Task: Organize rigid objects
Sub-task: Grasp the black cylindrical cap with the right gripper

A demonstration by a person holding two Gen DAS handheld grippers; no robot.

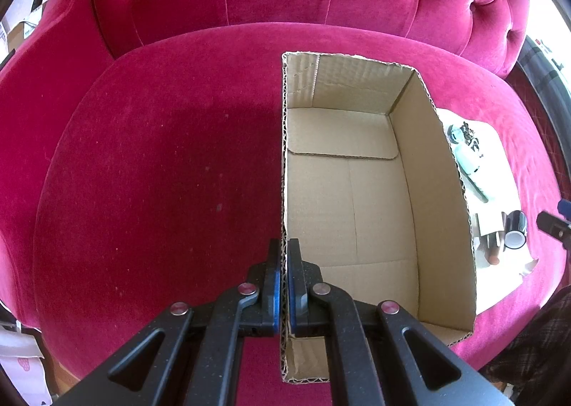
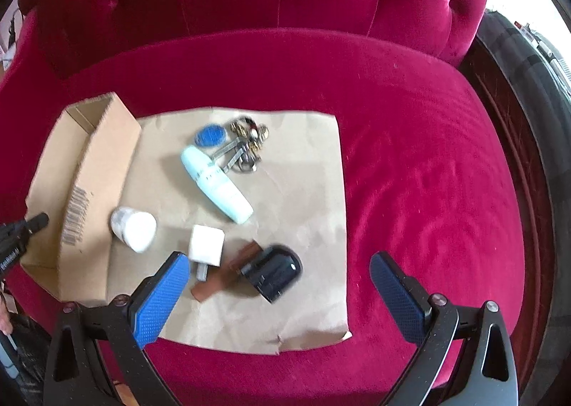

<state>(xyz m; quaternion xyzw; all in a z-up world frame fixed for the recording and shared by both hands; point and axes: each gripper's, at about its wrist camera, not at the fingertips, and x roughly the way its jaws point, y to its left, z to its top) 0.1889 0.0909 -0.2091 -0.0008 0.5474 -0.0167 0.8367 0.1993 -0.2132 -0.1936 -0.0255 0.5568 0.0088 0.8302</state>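
Cardboard box (image 1: 351,199) wall pinched between left gripper (image 1: 284,256) jaws; right gripper (image 2: 282,275) jaws wide, empty. Only right view shows charger (image 2: 206,245).

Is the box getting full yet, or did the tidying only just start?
Only just started. The cardboard box is empty inside. The left gripper is shut on its near wall, holding it steady. The right gripper is open above the brown paper, holding nothing. The pale bottle, white jar, charger, black case and keys all wait.
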